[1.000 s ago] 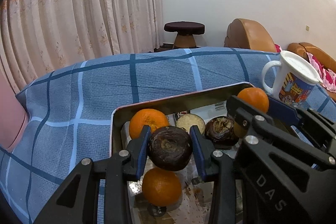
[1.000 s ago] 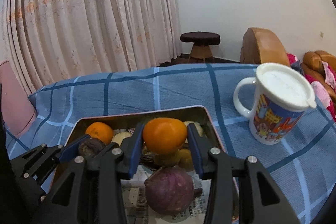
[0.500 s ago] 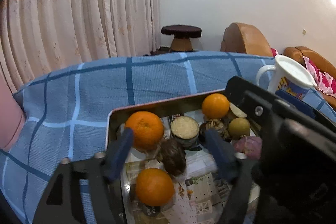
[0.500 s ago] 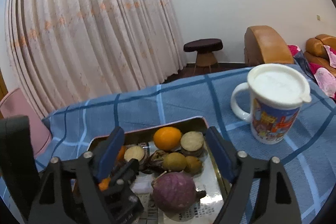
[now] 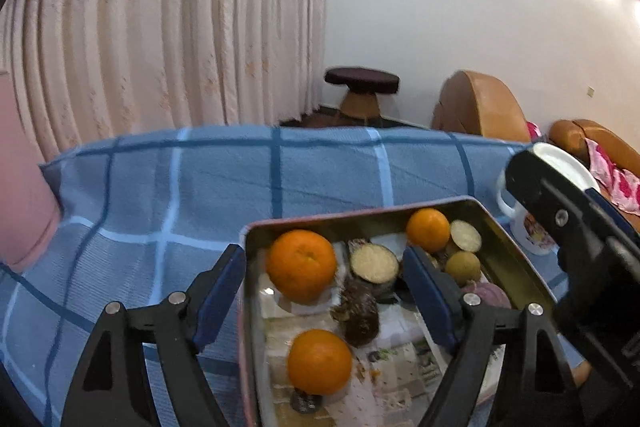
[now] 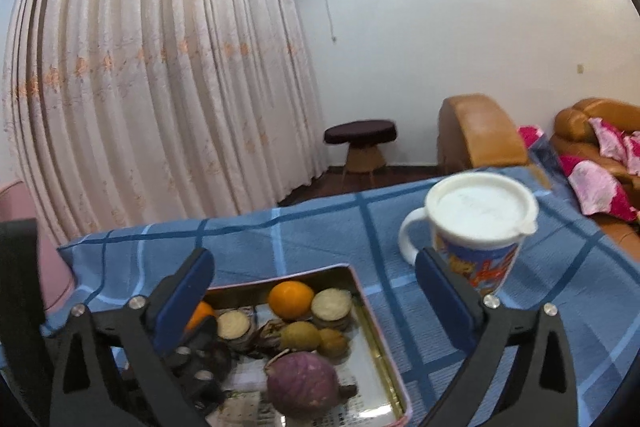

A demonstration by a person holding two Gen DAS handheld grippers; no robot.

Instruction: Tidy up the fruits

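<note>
My left gripper (image 5: 324, 291) hung over the near left part of the metal tray (image 5: 516, 267), its fingers (image 5: 222, 291) spread apart and gripping nothing; they had just been opening, and the dark brown fruit (image 5: 358, 311) lay loose on the tray's paper lining between them, touching neither pad. One finger stood outside the tray's left wall, the other over its middle. A large orange (image 5: 301, 265) sat in the far left corner, a second orange (image 5: 319, 362) nearer to me, and a third orange (image 5: 428, 230) by the far wall beside a cut round piece (image 5: 465, 235).

My right gripper (image 6: 314, 303) was released too, its fingers (image 6: 184, 303) having just opened wide with nothing between them. Below it the third orange (image 6: 291, 299) rested in the tray (image 6: 378, 347) at the far end, among the cut pieces, two small brownish-green fruits (image 6: 300, 335) and a purple bulb (image 6: 302, 385) closer to me. A lidded white mug (image 6: 478, 227) stood on the blue checked cloth (image 6: 280, 239) of the desk, to the right of the tray.
</note>
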